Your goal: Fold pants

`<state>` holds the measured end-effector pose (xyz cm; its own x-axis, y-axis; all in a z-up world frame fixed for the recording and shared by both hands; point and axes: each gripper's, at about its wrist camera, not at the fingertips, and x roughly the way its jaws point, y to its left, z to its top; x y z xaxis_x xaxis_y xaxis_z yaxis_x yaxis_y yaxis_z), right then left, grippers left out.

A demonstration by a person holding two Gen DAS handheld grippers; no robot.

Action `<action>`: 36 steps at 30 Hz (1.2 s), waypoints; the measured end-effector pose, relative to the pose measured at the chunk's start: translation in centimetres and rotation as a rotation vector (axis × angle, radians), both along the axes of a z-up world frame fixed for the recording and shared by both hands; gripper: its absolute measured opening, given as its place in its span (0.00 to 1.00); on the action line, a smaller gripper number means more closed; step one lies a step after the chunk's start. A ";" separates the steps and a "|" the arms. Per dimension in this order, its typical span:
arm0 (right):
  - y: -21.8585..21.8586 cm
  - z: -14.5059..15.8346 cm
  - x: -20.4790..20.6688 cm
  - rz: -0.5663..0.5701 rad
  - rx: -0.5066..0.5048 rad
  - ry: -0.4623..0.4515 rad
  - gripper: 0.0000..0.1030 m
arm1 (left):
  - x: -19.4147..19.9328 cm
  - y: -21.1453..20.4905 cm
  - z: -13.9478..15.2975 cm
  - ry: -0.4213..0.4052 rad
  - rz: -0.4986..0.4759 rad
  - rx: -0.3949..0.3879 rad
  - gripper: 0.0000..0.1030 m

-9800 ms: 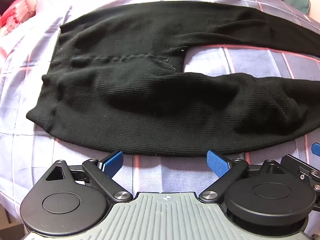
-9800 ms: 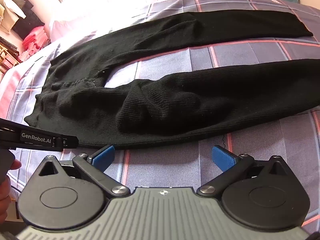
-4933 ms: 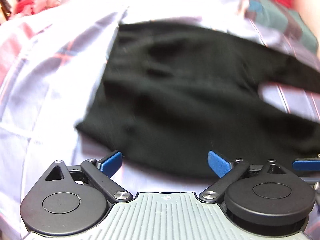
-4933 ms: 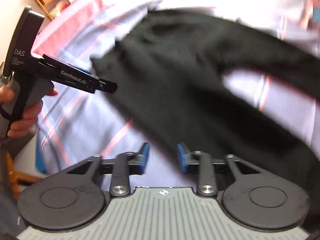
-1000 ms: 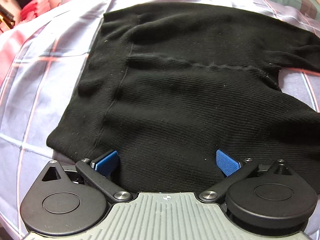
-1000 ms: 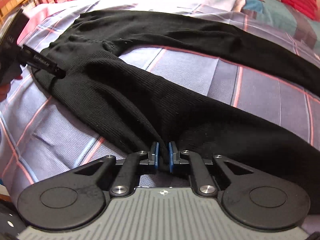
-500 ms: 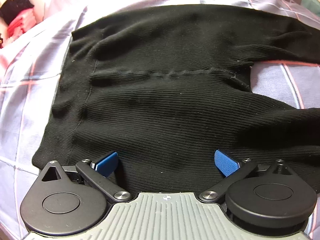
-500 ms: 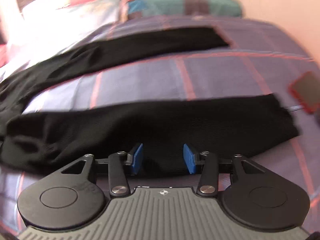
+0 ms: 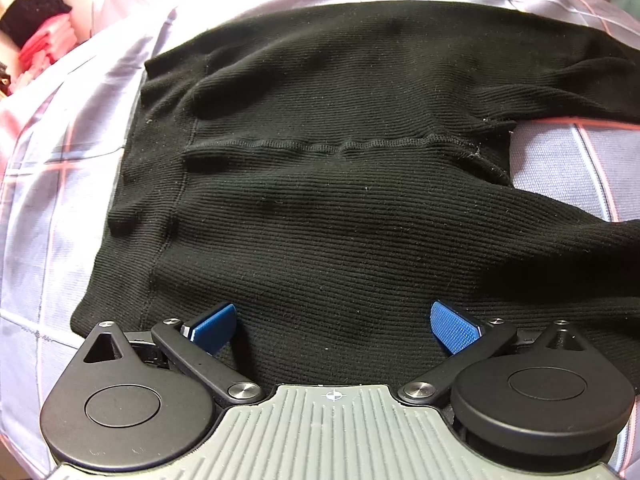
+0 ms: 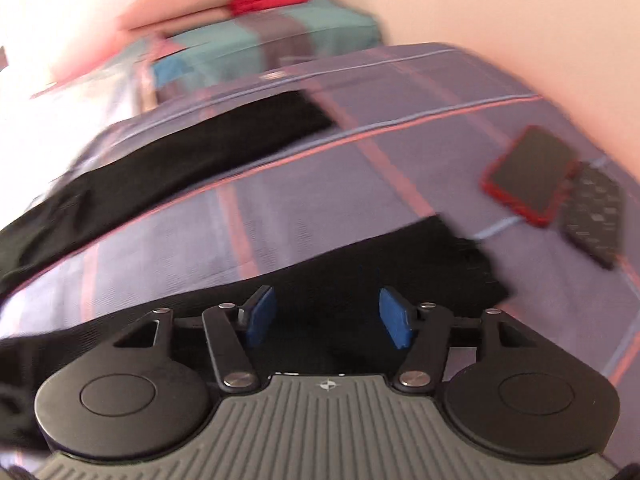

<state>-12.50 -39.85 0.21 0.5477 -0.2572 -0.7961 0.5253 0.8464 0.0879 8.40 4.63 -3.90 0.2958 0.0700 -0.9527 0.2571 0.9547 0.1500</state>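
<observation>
Left gripper [image 9: 332,328], jaws spread wide and empty, poised over the waist of the black rib-knit pants [image 9: 340,184] lying flat on the checked lilac bedsheet [image 9: 52,184]; right gripper [image 10: 328,316], jaws just parted and clasping nothing, above the near leg's cuff [image 10: 452,256]. Fabric judged light, limp and stretchy; best pinched at the waistband edge and cuff hems.

One pair of black pants [image 9: 320,200], two hand-held grippers, one phone [image 10: 528,176], one remote [image 10: 596,216]

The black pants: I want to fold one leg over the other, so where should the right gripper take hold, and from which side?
Probably the near leg's cuff, from the bed's near edge. That leg lies flat and straight on the plaid sheet, apart from the far leg, and the right gripper, jaws open, is already over it.
</observation>
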 end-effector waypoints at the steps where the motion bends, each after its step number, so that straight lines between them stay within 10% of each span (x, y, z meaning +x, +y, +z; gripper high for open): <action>1: 0.0 -0.7 0.6 0.039 -0.003 0.029 0.63 | 0.0 0.0 0.0 0.000 -0.003 0.000 1.00; 7: -0.5 -0.5 1.1 -0.181 -0.169 0.126 0.63 | 0.1 -0.1 0.1 0.003 -0.019 -0.007 1.00; 13: 6.7 1.1 2.9 0.106 -0.071 0.021 0.65 | 0.4 0.1 0.0 0.006 -0.035 -0.022 1.00; 19: 11.6 -1.2 3.8 0.287 -0.036 0.129 0.68 | 0.6 0.6 -0.2 0.007 -0.058 -0.047 1.00; 26: 11.9 1.1 3.3 0.169 -0.128 0.185 0.72 | 1.0 1.1 -0.5 0.009 -0.094 -0.082 1.00; 36: 15.6 -1.3 4.4 0.333 0.010 0.189 0.78 | 1.0 2.3 -0.7 0.008 -0.144 -0.114 1.00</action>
